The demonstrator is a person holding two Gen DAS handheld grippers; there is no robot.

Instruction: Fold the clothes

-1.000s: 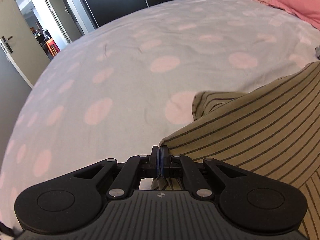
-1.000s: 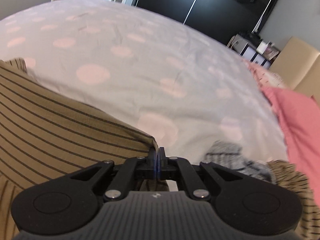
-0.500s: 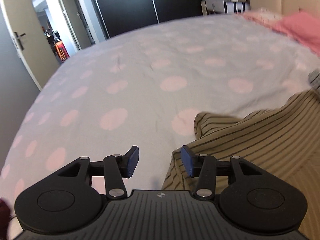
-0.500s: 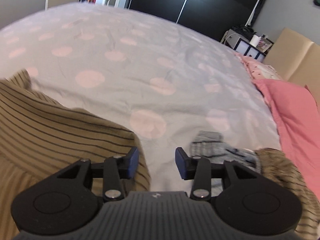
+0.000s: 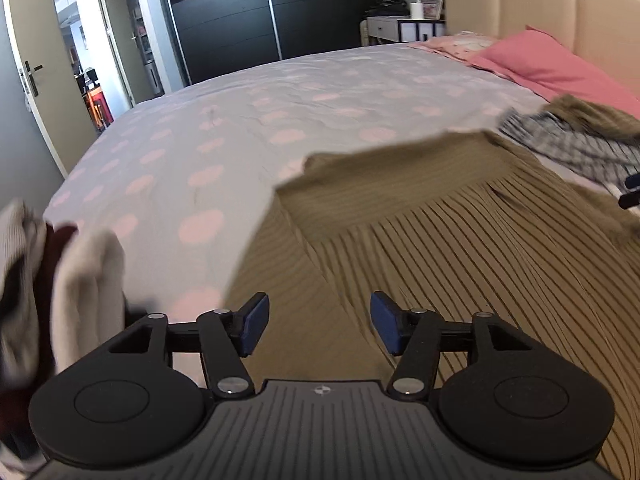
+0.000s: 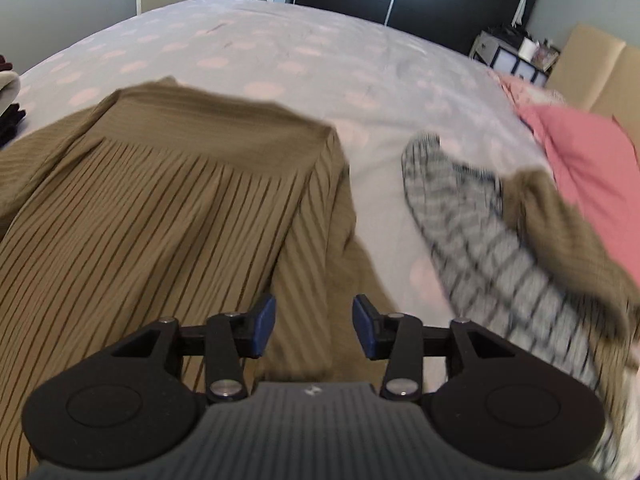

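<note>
At nine o'clock in the left wrist view, a blurred heap of white and dark red clothes (image 5: 60, 280) lies at the bed's edge. The left gripper (image 5: 316, 326) hangs above the olive striped garment (image 5: 440, 248), its blue-padded jaws spread wide with nothing between them. That garment lies spread on the grey bedspread with pink dots (image 5: 224, 140), filling the view from six o'clock to three o'clock, its plain band turned toward twelve. At two o'clock lie a grey checked garment (image 5: 568, 148) and a brown knitted piece (image 5: 588, 114), with a pink pillow (image 5: 552, 68) beyond. The right gripper (image 6: 314, 328) is likewise parted and empty above the striped garment's right edge; the checked garment lies at three o'clock.
</note>
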